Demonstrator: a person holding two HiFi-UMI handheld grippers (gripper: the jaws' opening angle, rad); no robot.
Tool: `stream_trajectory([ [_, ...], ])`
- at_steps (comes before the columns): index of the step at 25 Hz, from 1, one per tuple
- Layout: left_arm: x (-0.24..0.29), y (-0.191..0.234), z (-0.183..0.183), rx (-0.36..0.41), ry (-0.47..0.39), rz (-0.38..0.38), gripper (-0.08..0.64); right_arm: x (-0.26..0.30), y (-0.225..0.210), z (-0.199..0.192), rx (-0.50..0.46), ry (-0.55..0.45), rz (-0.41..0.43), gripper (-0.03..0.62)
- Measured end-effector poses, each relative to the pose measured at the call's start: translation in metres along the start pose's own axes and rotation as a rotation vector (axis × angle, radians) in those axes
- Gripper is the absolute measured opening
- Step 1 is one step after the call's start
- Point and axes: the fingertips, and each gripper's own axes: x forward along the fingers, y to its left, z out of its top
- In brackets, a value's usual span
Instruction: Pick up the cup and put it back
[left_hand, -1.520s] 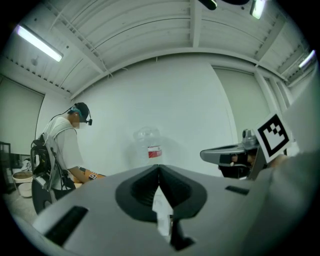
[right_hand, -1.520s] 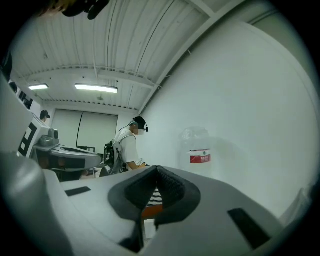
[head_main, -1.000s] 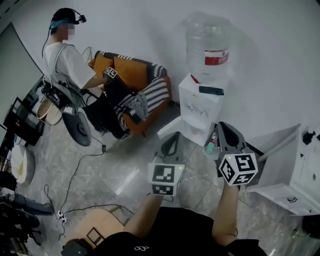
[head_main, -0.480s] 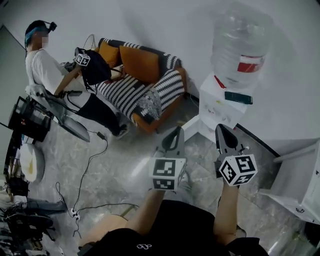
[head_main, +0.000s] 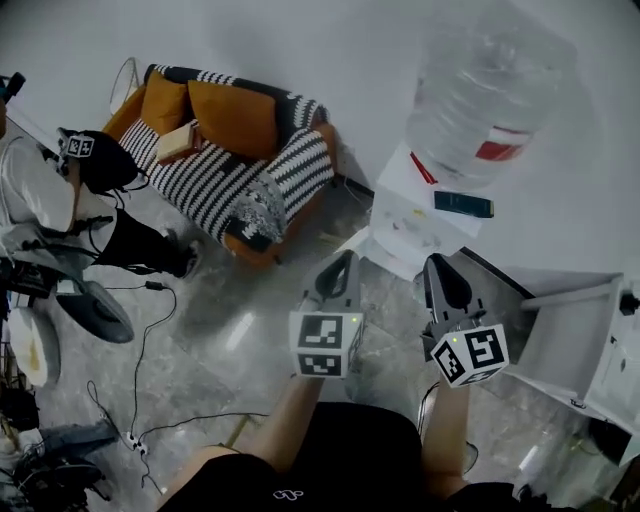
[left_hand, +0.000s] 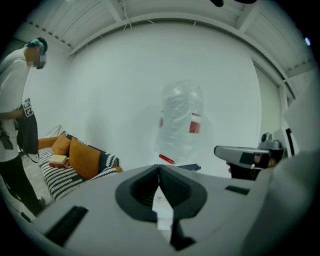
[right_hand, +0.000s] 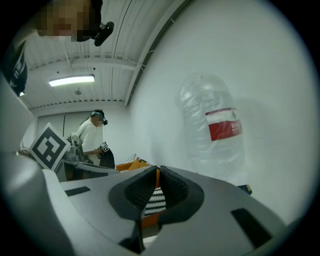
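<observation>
Two grippers, left gripper (head_main: 343, 262) and right gripper (head_main: 438, 268), hover side by side, jaws closed and empty, pointing toward the water dispenser (head_main: 412, 218) under its big bottle (head_main: 485, 95).

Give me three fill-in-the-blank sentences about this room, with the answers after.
The label on the big water bottle atop the white dispenser is ____.
The cushions on the striped sofa are ____.
The left gripper and the right gripper each hold ____.
Missing words: red; orange; nothing.
</observation>
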Motion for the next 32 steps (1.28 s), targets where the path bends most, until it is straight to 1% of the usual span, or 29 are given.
stream_trajectory([
  [2, 0.017, -0.005, -0.015, -0.016, 0.036, -0.020, 0.012, 0.003, -0.012, -0.011, 0.004, 0.014, -0.009, 0.014],
  [3, 0.025, -0.008, -0.024, -0.023, 0.057, -0.029, 0.012, 0.005, -0.016, -0.018, 0.009, 0.021, -0.004, 0.027],
  [4, 0.032, -0.012, -0.034, -0.028, 0.080, -0.036, 0.012, 0.007, -0.018, -0.026, 0.015, 0.033, 0.008, 0.072],
  [5, 0.039, -0.016, -0.044, -0.034, 0.100, -0.040, 0.012, 0.009, -0.019, -0.035, 0.018, 0.050, 0.024, 0.129],
  [8, 0.061, -0.028, -0.081, -0.058, 0.141, -0.031, 0.012, 0.017, -0.023, -0.071, 0.005, 0.105, 0.071, 0.147],
  [11, 0.090, -0.034, -0.124, -0.078, 0.155, 0.007, 0.012, 0.028, -0.032, -0.116, -0.006, 0.138, 0.125, 0.147],
  [12, 0.103, -0.035, -0.139, -0.088, 0.152, 0.024, 0.012, 0.032, -0.039, -0.135, -0.011, 0.154, 0.144, 0.147],
  [14, 0.130, -0.036, -0.173, -0.112, 0.142, 0.055, 0.012, 0.037, -0.058, -0.177, -0.020, 0.197, 0.167, 0.168],
  [16, 0.150, -0.033, -0.210, -0.135, 0.134, 0.093, 0.012, 0.040, -0.074, -0.224, -0.009, 0.241, 0.192, 0.204],
  [18, 0.164, -0.034, -0.249, -0.183, 0.125, 0.130, 0.012, 0.038, -0.087, -0.275, 0.009, 0.298, 0.232, 0.231],
  [20, 0.179, -0.039, -0.292, -0.240, 0.139, 0.155, 0.012, 0.038, -0.099, -0.324, 0.008, 0.345, 0.270, 0.259],
  [22, 0.199, -0.038, -0.335, -0.236, 0.160, 0.152, 0.012, 0.046, -0.107, -0.366, 0.005, 0.354, 0.282, 0.262],
  [24, 0.216, -0.030, -0.378, -0.217, 0.182, 0.154, 0.012, 0.055, -0.112, -0.410, 0.011, 0.371, 0.269, 0.272],
  [26, 0.227, -0.021, -0.417, -0.222, 0.208, 0.167, 0.012, 0.059, -0.114, -0.455, 0.023, 0.406, 0.259, 0.278],
  [29, 0.239, -0.003, -0.466, -0.227, 0.229, 0.188, 0.012, 0.065, -0.115, -0.527, -0.010, 0.467, 0.253, 0.269],
  [32, 0.252, 0.005, -0.508, -0.199, 0.244, 0.180, 0.012, 0.072, -0.120, -0.586, -0.012, 0.499, 0.240, 0.247],
])
